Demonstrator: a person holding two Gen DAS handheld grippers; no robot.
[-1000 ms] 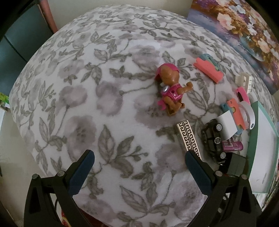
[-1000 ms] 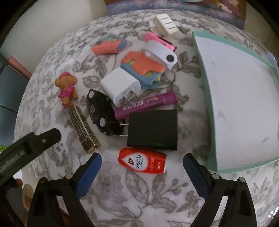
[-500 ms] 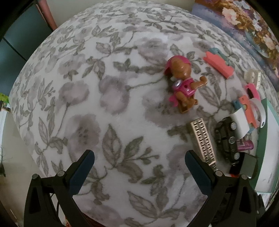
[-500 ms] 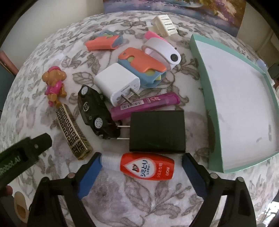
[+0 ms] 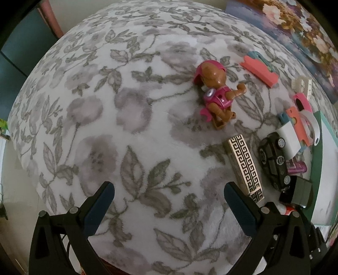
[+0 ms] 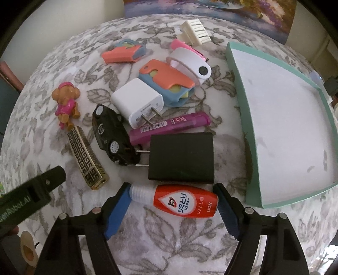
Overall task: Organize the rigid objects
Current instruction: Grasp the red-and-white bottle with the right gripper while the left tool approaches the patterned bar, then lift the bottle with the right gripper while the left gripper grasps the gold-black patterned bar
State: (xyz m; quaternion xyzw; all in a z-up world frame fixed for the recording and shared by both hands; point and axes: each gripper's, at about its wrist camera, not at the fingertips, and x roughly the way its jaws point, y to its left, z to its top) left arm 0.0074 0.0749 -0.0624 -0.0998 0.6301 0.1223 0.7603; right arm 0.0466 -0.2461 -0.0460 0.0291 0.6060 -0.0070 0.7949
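My right gripper (image 6: 172, 196) is open, with its blue pads on either side of a red-and-white stain-remover bottle (image 6: 179, 201) that lies on the floral cloth. Behind the bottle lie a black charger (image 6: 181, 156), a purple pen (image 6: 169, 127), a black toy car (image 6: 112, 135), a white charger (image 6: 138, 103), a patterned gold lighter (image 6: 87, 158) and a pink puppy figure (image 6: 66, 103). An empty teal tray (image 6: 238, 88) stands at the right. My left gripper (image 5: 169, 196) is open and empty over bare cloth, near the lighter (image 5: 245, 165) and the puppy (image 5: 215, 93).
Further back lie an orange-and-blue clip holder (image 6: 166, 82), a white-and-pink device (image 6: 190, 61), a coral block (image 6: 122, 54) and a cream comb piece (image 6: 195, 31). A flowered picture (image 6: 211, 12) leans at the back. The left gripper's body (image 6: 31, 198) shows at lower left.
My right gripper has moved forward and down, so the stain-remover bottle now lies between its pads. My left gripper's view has shifted slightly; it stays open and empty.
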